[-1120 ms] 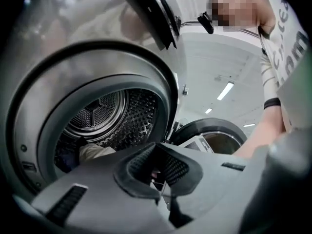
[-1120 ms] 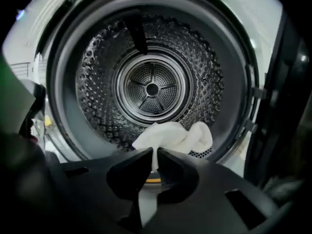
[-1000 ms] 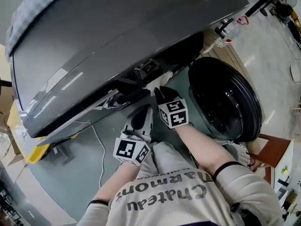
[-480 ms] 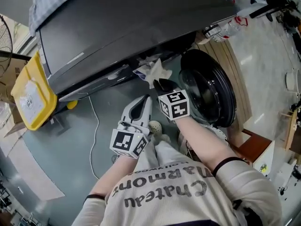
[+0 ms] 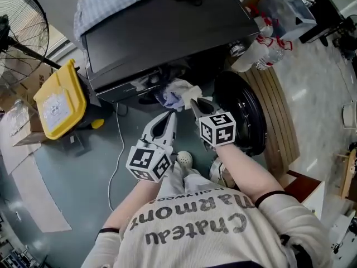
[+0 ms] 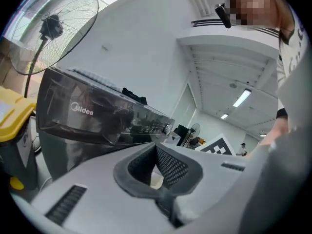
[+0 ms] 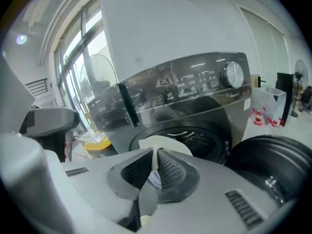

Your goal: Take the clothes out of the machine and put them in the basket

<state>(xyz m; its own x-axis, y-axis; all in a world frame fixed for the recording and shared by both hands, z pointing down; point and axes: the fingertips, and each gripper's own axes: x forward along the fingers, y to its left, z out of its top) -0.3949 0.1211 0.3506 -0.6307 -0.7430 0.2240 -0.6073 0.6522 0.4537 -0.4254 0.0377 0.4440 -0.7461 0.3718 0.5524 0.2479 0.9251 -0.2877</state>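
We look down over a person's shoulders as both bare forearms reach forward, side by side, toward a dark grey washing machine [image 5: 167, 32]. Each hand holds a gripper, with the marker cube sitting on top, close to the wrist.

The right gripper [image 5: 195, 102] reaches farther forward and points somewhat downward at the machine's front. Its jaws are closed tightly on a pale cloth [image 5: 181, 88]. A fold of the cloth sticks up past the fingertips, and the rest hangs bunched just outside the round drum opening [image 7: 195, 138], clear of the floor.

The left gripper [image 5: 170, 116] sits just beside it, a little nearer the body, and points closer to level. Its jaw tips meet. We see a pale sliver low between its pads, but we cannot tell whether this is fabric.

The round black door [image 5: 242, 116] stands swung open to the right of the hands. A yellow container [image 5: 58, 102] sits on the floor, well apart to the left of the machine.
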